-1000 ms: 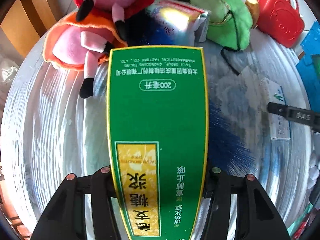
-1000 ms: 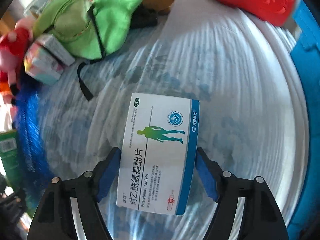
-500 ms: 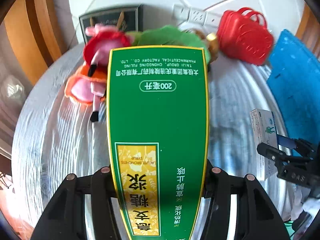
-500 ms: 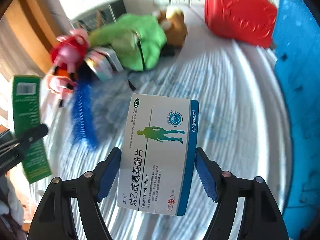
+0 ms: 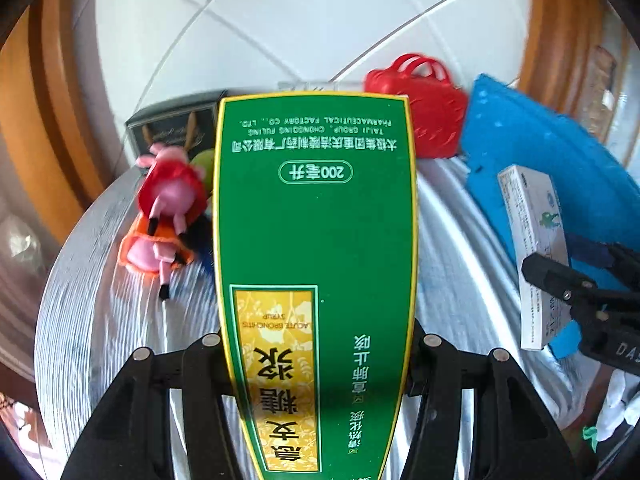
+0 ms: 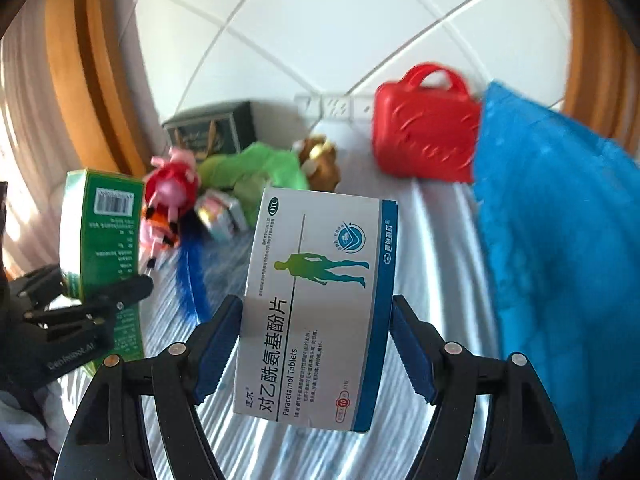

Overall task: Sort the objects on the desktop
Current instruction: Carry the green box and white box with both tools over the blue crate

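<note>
The left gripper [image 5: 316, 356] has its jaws closed on the long sides of a tall green syrup box [image 5: 316, 240], which is held clear above the bench [image 5: 100, 300] and points away toward the far edge. The right gripper [image 6: 316, 344] has its jaws clamped on the two long sides of a white and blue paracetamol box [image 6: 316, 304], also carried in the air over the bench.

Near the bench's far edge, toward the far left corner, lie a pink pig plush [image 6: 172, 184] in a red dress, a second one in orange [image 5: 154, 252] beneath it, a green plush [image 6: 264, 168] and a brown plush [image 6: 320, 156]. A dark picture box [image 6: 212, 132] stands behind them against the tiled wall [image 6: 320, 20]. A red toy case [image 6: 424, 136] stands at the far edge to the right, touching a blue mat [image 6: 560, 240] that runs along the right edge. A blue feathery item [image 6: 192, 276] lies just beside the pigs.
</note>
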The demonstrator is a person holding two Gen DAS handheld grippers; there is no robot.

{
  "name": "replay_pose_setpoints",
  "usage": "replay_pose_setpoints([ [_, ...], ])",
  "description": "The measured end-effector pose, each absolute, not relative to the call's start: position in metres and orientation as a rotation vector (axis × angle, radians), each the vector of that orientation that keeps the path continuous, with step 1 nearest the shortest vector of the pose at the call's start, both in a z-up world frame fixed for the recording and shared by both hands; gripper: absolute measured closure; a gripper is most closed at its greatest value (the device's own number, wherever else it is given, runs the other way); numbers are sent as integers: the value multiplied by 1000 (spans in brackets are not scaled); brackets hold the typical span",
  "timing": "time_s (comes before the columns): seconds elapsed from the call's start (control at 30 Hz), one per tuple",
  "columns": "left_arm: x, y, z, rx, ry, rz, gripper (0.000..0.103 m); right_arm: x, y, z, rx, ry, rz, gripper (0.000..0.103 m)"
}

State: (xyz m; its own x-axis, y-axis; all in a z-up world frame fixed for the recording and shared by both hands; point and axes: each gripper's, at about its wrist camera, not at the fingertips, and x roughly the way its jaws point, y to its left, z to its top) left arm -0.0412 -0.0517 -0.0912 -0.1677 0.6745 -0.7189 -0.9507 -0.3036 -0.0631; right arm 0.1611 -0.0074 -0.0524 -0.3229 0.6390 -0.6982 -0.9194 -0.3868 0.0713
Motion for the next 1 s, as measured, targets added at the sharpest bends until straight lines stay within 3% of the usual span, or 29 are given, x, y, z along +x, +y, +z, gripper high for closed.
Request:
replay_pose_setpoints([
  [0.53, 12, -66, -54, -629, 438, 1597, 50, 223, -70, 29, -502, 440, 1718, 29],
  [0.77, 57, -43, -32, -569, 400, 1622, 50, 317, -72, 57, -372, 398, 1651, 29],
  [1.0, 151, 8, 20, -449, 314, 1615, 50, 449, -58, 62, -309, 389, 1534, 29],
])
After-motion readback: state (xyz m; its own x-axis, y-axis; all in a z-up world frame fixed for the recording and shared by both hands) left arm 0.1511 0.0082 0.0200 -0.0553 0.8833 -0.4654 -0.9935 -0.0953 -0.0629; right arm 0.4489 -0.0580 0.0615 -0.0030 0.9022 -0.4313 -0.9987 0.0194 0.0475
